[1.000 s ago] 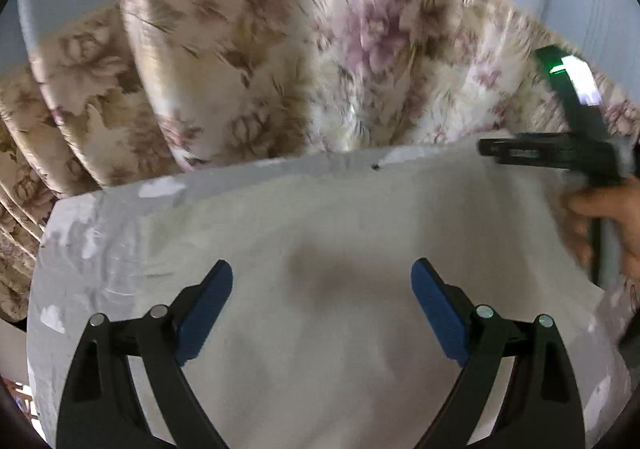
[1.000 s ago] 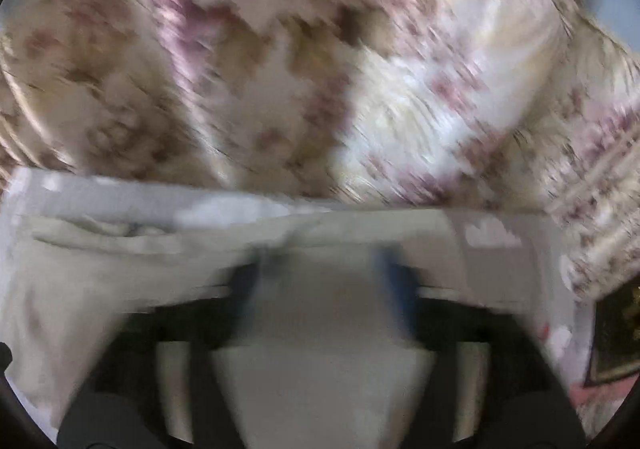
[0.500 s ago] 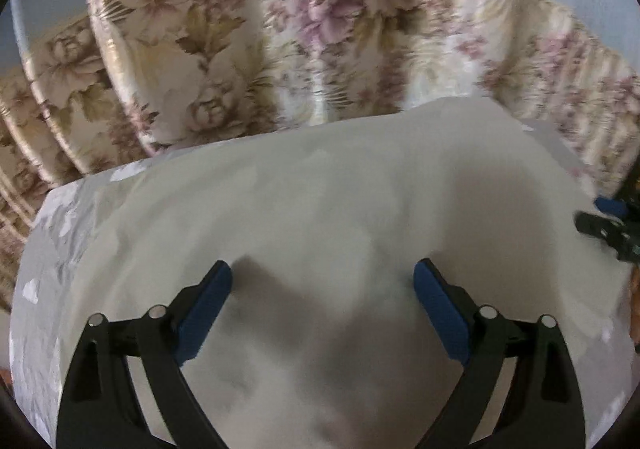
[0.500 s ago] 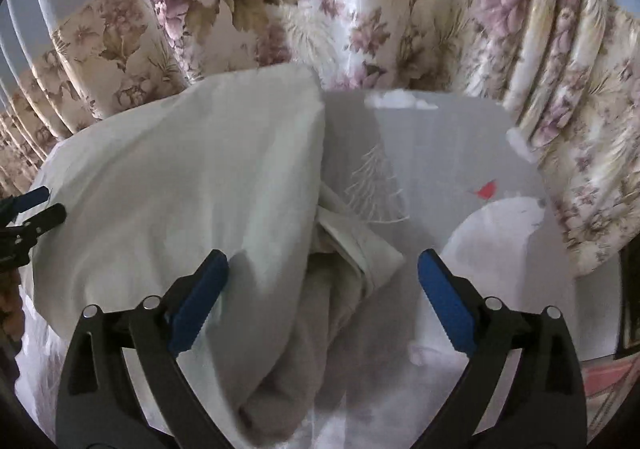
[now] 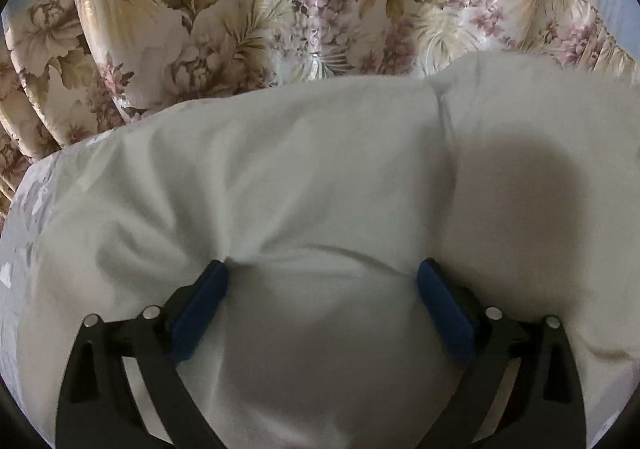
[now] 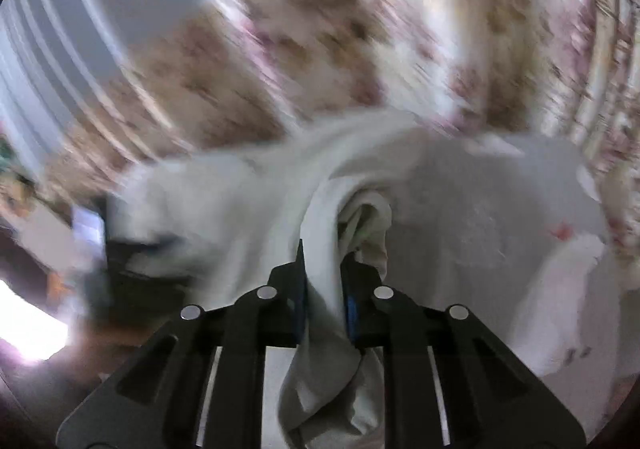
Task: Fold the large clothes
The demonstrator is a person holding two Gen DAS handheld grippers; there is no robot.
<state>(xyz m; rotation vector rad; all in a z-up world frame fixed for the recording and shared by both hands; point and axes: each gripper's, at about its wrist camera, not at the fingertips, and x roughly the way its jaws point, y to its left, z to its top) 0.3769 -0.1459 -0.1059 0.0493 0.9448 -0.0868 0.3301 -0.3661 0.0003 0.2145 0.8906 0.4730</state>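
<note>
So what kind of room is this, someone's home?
Probably a home, perhaps a bedroom or living room: floral curtains hang behind, a printed cloth covers the surface, and a pale garment lies on it for folding.

Left tool (image 5: 322, 271) is angled down with its jaws spread wide and opening a bit more, blue pads (image 5: 200, 299) pushed into the cloth (image 5: 320, 177), which bunches up between them without being pinched. Right tool (image 6: 323, 281) also points down, jaws closing tight on a bunched fold of that cloth, which hangs out below the pads. Right view's all motion blur.
</note>
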